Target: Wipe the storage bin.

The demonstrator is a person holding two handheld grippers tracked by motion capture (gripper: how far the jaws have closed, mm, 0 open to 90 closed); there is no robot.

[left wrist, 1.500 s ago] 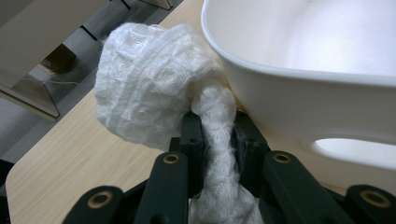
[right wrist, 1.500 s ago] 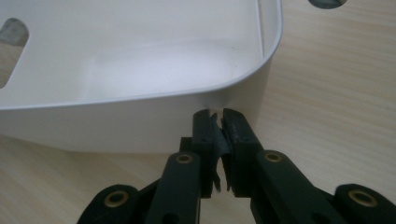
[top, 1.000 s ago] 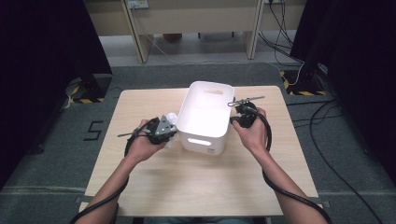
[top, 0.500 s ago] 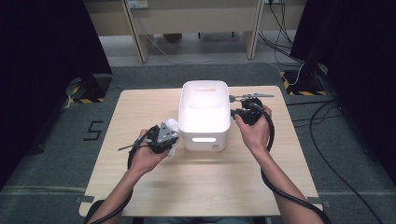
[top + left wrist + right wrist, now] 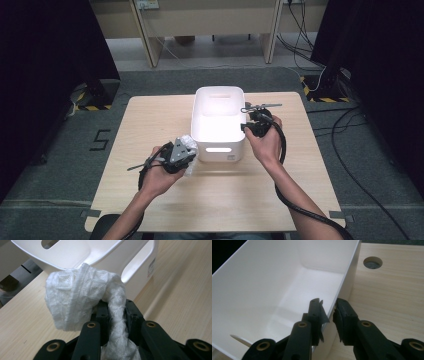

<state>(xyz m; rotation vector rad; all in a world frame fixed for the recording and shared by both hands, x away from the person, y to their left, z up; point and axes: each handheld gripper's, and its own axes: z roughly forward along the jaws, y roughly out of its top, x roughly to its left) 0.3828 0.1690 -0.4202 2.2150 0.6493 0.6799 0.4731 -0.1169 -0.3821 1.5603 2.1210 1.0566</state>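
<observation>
Cloth (image 5: 82, 295) hung pinched in the left tongs (image 5: 113, 315) beside the bin (image 5: 218, 122); the right tongs (image 5: 328, 312) clamped its rim. Lifting clear over the wall seemed wise.

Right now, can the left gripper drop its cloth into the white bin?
Probably yes. The left gripper holds the cloth right beside the bin, whose top is open, and nothing blocks the way.

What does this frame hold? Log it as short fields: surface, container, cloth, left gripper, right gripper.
surface: wooden table
container: white bin, upright, nothing inside
cloth: white knitted cloth, bunched, just outside the bin's near corner
left gripper: shut on the cloth
right gripper: jaws straddle the bin's side wall, one inside, one outside
</observation>
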